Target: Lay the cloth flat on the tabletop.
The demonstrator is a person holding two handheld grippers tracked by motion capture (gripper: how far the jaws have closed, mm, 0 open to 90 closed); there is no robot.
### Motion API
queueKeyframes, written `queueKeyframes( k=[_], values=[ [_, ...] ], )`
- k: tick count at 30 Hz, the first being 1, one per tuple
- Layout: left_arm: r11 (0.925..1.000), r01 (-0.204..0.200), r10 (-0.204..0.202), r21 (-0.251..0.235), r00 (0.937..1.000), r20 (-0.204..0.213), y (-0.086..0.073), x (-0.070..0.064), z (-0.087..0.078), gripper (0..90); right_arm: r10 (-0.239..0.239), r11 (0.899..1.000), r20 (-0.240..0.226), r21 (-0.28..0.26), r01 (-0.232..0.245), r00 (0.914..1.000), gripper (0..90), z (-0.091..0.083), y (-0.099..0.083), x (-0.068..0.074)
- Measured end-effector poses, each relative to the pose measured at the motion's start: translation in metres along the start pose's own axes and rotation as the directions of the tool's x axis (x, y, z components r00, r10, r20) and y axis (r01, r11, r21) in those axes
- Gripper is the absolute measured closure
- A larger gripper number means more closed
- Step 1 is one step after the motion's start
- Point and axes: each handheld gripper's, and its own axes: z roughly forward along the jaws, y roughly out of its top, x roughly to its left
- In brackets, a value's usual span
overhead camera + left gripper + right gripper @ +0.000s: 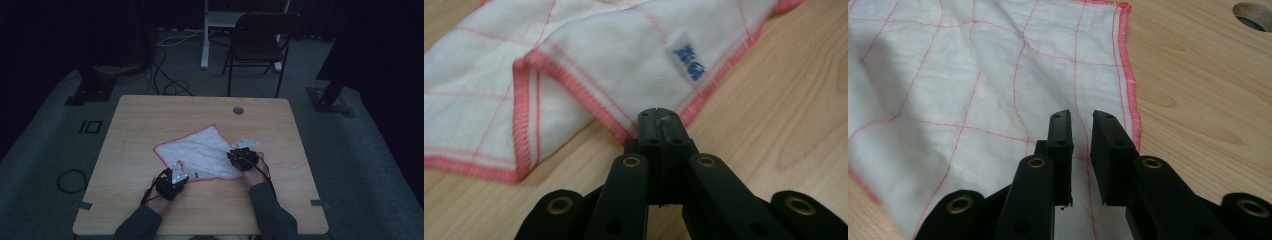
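Note:
A white cloth (200, 150) with red grid lines and a pink hem lies spread on the wooden table (145, 115). My left gripper (178, 166) is at its near edge. In the left gripper view the jaws (659, 117) are shut on the pink hem of the cloth (624, 60), just below a small blue-printed label (689, 62). One corner beside it is folded over. My right gripper (232, 154) rests at the cloth's right side. In the right gripper view it (1082, 122) stands slightly open over the cloth (948, 90), close to the hem.
A round cable hole (238, 110) sits near the table's far edge, also seen as the hole (1253, 15) in the right gripper view. A dark folding chair (257, 42) and floor cables (165, 75) lie beyond the table. Bare wood surrounds the cloth.

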Motion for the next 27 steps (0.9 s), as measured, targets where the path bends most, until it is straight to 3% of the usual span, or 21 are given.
queueKeyframes(
  k=[9,12,21,27],
  values=[
    [0.9999,0.002,-0.002,0.015,0.9998,-0.02,-0.015,0.002,-0.016,90.0,-0.016,1.0,-0.011,0.0,0.016,0.9998,78.7,0.005,0.003,0.001],
    [0.9996,0.021,-0.021,0.019,0.9993,-0.031,-0.018,0.007,-0.019,90.0,-0.015,1.0,-0.015,0.008,0.015,0.9998,78.7,0.009,0.002,0.0],
    [0.9986,0.052,-0.052,0.012,0.9976,-0.047,-0.022,0.014,-0.02,90.0,-0.029,0.999,-0.018,0.043,0.03,0.9994,79.2,0.027,0.002,-0.001],
    [0.9977,0.067,-0.066,0.011,0.9967,-0.047,-0.023,0.017,-0.021,90.0,-0.007,0.998,-0.023,0.059,0.009,0.9997,81.1,0.032,-0.001,-0.005]
  ],
)
